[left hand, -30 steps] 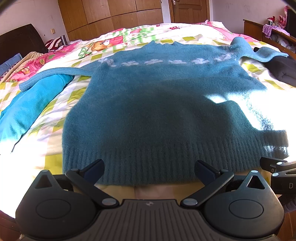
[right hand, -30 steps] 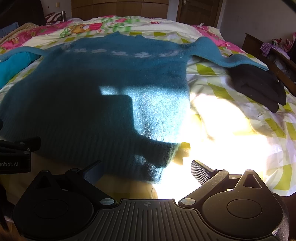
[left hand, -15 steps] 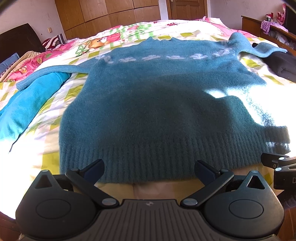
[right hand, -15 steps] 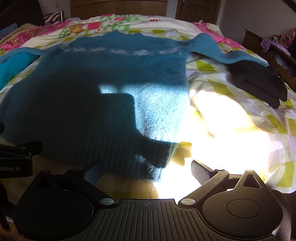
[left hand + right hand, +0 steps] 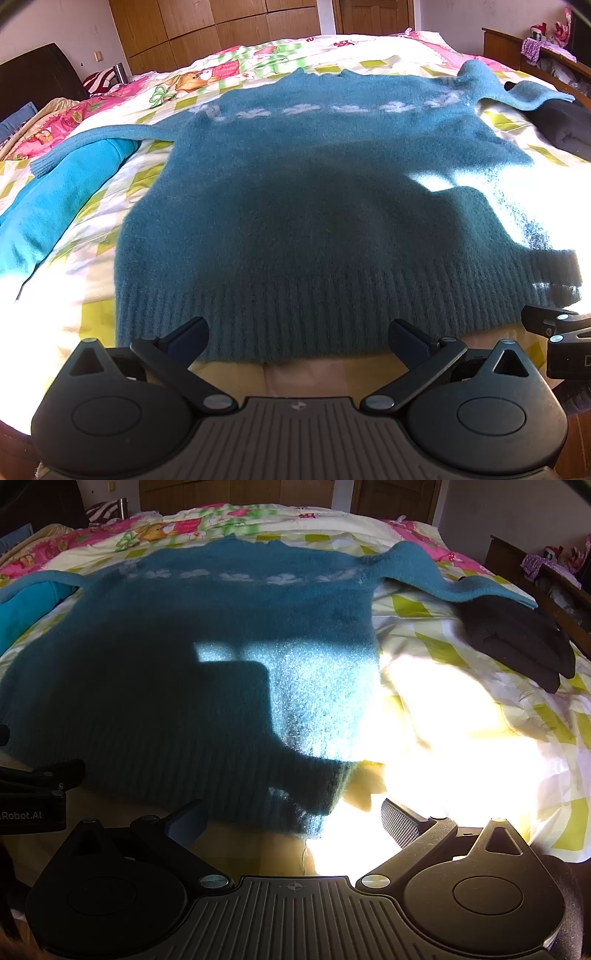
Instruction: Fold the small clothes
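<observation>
One teal sweater (image 5: 325, 206), patterned bedspread (image 5: 461, 716), wooden wardrobe (image 5: 221, 29)

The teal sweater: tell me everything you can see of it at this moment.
The teal sweater is a fuzzy knit with a ribbed hem, a white motif band across the chest and a round neck. It lies flat on the patterned bedspread, hem nearest both open claws, sleeves spread sideways; one overlaps a bright blue garment, the other reaches a black garment.

Bed quilt (image 5: 303, 55), patterned pink, green, yellow checks. Wooden wardrobe (image 5: 221, 26) and door (image 5: 373, 14) behind. Dark headboard (image 5: 33, 79) at left. Wooden shelf (image 5: 535, 576) at right, cluttered, items indistinct.
</observation>
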### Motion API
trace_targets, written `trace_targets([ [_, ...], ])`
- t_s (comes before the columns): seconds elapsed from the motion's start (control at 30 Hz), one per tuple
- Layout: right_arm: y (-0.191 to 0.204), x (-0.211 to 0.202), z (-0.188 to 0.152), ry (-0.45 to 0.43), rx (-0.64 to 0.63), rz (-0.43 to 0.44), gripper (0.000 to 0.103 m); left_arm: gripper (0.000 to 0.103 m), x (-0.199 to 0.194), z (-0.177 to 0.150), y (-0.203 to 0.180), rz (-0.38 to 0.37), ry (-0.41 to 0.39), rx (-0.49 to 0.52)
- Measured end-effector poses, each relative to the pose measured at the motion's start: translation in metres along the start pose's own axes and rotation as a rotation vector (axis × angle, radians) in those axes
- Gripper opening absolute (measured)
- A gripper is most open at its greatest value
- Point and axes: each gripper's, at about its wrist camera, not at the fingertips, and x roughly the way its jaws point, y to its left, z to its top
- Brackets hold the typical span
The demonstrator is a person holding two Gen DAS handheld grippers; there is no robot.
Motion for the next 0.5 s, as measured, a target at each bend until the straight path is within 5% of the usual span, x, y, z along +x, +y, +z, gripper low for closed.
trace_targets([
  [0.5, -0.0001, 0.0001, -0.0004, 0.0, 0.0, 0.002, 0.1, 0.103, 0.0013, 0.001, -0.002, -0.005, 0.01, 0.005],
])
